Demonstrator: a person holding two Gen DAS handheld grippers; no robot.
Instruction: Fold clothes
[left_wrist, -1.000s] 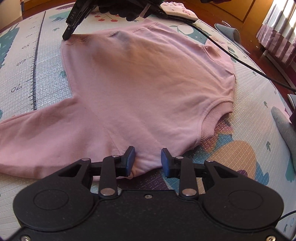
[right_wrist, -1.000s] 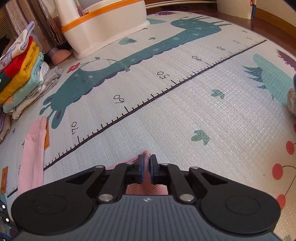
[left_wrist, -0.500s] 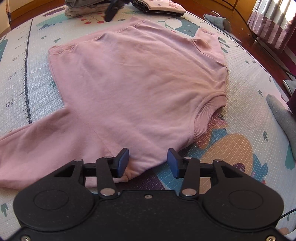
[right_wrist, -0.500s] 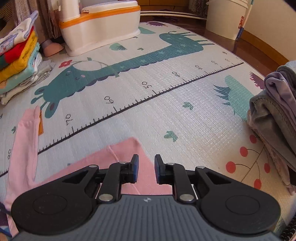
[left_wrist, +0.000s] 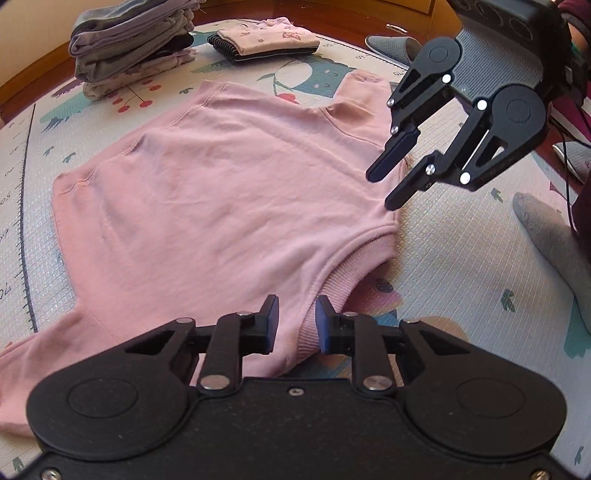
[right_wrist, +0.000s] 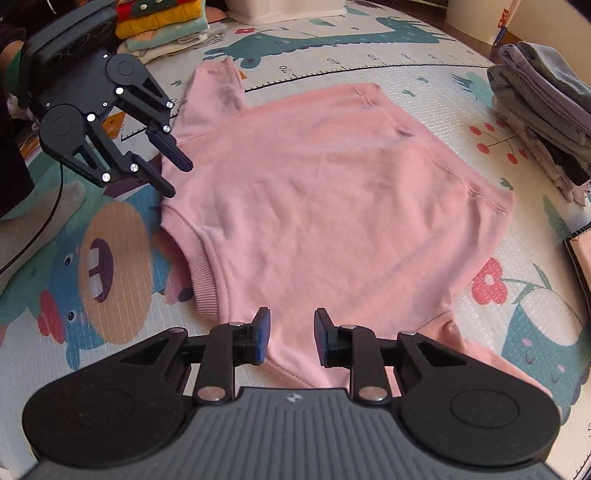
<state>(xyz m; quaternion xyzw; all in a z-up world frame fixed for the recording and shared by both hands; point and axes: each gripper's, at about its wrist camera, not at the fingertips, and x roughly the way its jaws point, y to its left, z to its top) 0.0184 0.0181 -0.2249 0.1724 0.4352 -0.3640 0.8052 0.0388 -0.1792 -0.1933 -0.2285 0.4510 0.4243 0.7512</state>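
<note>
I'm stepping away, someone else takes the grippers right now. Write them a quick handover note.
Left gripper: open, empty, at the collar end of the sweatshirt.
Right gripper: open, empty, at the opposite shoulder, facing the left one.
Sweatshirt: spread flat on the mat, both sleeves out to the sides.
Folded piles sit at the mat's edges.
Done: sweatshirt laid out. No fold shows yet.
Left: probably fold the sleeves in, then the body, and stack it.
</note>
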